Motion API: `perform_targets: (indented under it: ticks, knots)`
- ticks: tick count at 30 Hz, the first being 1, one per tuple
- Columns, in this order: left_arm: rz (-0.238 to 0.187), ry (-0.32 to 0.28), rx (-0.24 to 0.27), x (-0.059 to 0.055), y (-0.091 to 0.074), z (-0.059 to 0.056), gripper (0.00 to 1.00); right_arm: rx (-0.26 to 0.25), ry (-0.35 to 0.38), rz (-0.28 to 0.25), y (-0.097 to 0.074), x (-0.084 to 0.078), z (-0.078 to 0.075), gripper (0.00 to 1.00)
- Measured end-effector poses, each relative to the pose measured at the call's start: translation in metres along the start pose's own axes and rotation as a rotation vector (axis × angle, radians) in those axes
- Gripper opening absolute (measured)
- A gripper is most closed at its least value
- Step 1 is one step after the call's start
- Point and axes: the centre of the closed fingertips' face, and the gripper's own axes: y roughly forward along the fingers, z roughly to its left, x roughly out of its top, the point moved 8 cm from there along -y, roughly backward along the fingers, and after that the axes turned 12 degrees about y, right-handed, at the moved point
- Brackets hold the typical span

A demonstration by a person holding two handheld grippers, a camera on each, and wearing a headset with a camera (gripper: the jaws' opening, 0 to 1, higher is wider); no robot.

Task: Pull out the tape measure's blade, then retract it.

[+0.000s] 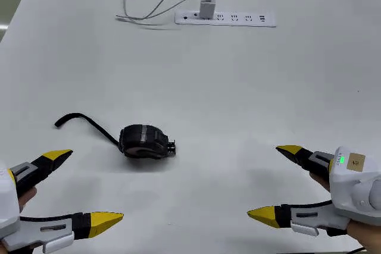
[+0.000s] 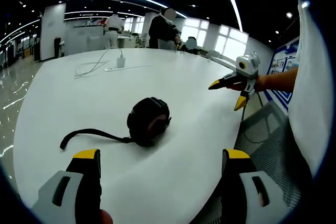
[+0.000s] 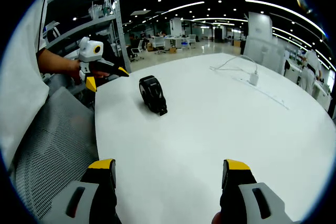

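Observation:
A black tape measure (image 1: 144, 141) lies on its side on the white table (image 1: 238, 87), its black wrist strap (image 1: 83, 122) trailing to the left. Its blade tip points right and the blade is inside the case. My left gripper (image 1: 89, 188) hovers open at the near left, a short way in front of the case. Over at the near right, my right gripper (image 1: 280, 182) is open too, well clear of the tape measure. In the left gripper view the tape measure (image 2: 149, 120) sits ahead between the jaws. It appears farther off in the right gripper view, tape measure (image 3: 153, 93).
A white power strip (image 1: 226, 18) with a plugged-in charger (image 1: 206, 9) and a looped white cable (image 1: 156, 1) lies at the far side of the table. The near table edge runs just below both grippers. People stand in the room beyond.

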Motion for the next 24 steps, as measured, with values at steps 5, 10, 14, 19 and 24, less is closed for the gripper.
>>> perform_targets:
  ticks: [5,10,14,19,24]
  knots:
    - [-0.001,0.01,-0.015,0.001,0.005,0.002,0.94,0.012,-0.007,-0.002,0.006,0.002,-0.001,0.81]
    - [0.014,0.029,-0.033,0.001,0.009,0.005,0.93,0.037,-0.029,0.011,0.012,0.005,-0.001,0.81]
    - [0.014,0.033,-0.045,0.002,0.012,0.006,0.92,0.048,-0.054,0.03,0.016,0.007,-0.005,0.8]
    - [0.027,0.056,-0.064,0.002,0.018,0.007,0.92,0.064,-0.073,0.038,0.022,0.012,-0.008,0.8]
    - [0.033,0.072,-0.08,0.004,0.023,0.011,0.92,0.08,-0.096,0.053,0.029,0.016,-0.009,0.8]
